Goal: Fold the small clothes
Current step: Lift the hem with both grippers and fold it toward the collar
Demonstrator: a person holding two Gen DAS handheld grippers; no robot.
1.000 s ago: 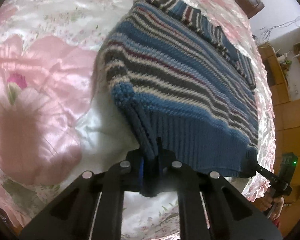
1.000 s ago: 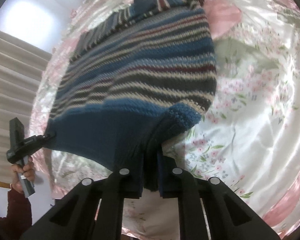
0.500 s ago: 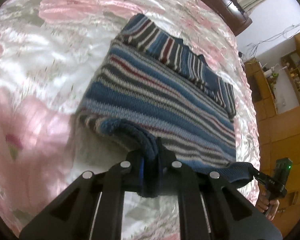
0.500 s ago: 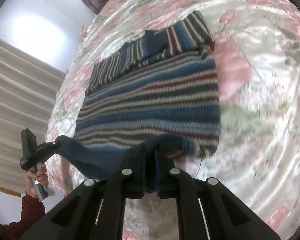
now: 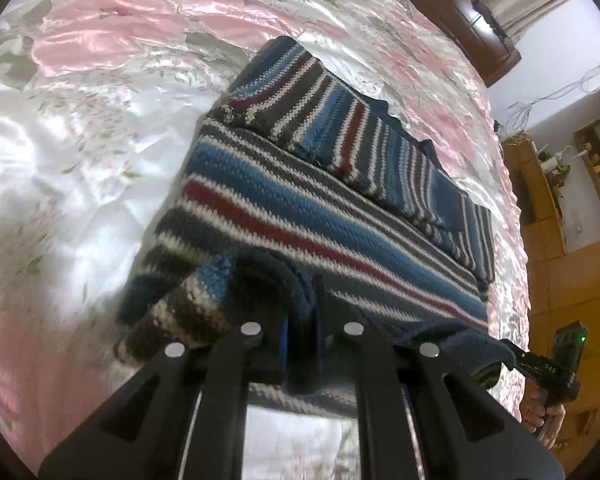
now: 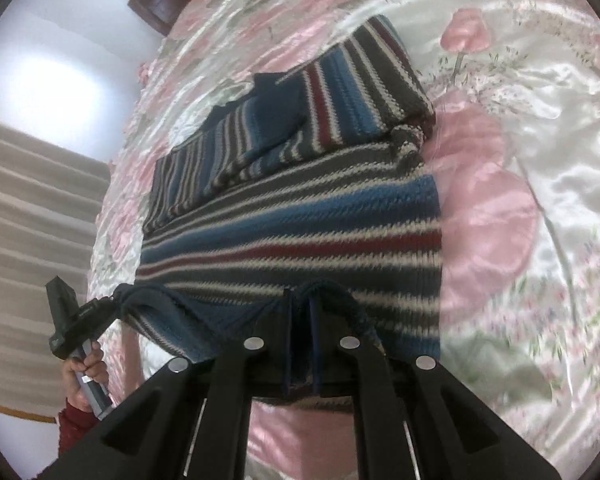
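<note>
- The bed (image 5: pixel 100 152) is covered with a shiny satin spread, white with pink flowers; a dark wooden headboard (image 5: pixel 460 12) runs along its far edge.
- A striped knitted sweater (image 5: pixel 300 208) in blue, grey, white and dark red lies on the spread, its sleeves folded across the far part.
- The left claw (image 5: pixel 300 344) is clamped on the sweater's dark blue ribbed hem, which is lifted off the bed and bunched between its fingers.
- The right claw (image 6: pixel 300 344) is pinched shut on the same hem at the other corner, so the hem hangs raised between the two.
- Only the left wrist view shows wooden shelving (image 5: pixel 580 184) and a pale wall with loose cables; it also shows the right claw from the side, with a hand (image 5: pixel 544 420) on its grip.
- Only the right wrist view shows a bright window with pale striped curtains (image 6: pixel 32 200), and a hand (image 6: pixel 88 368) with a red sleeve holding the left claw.
</note>
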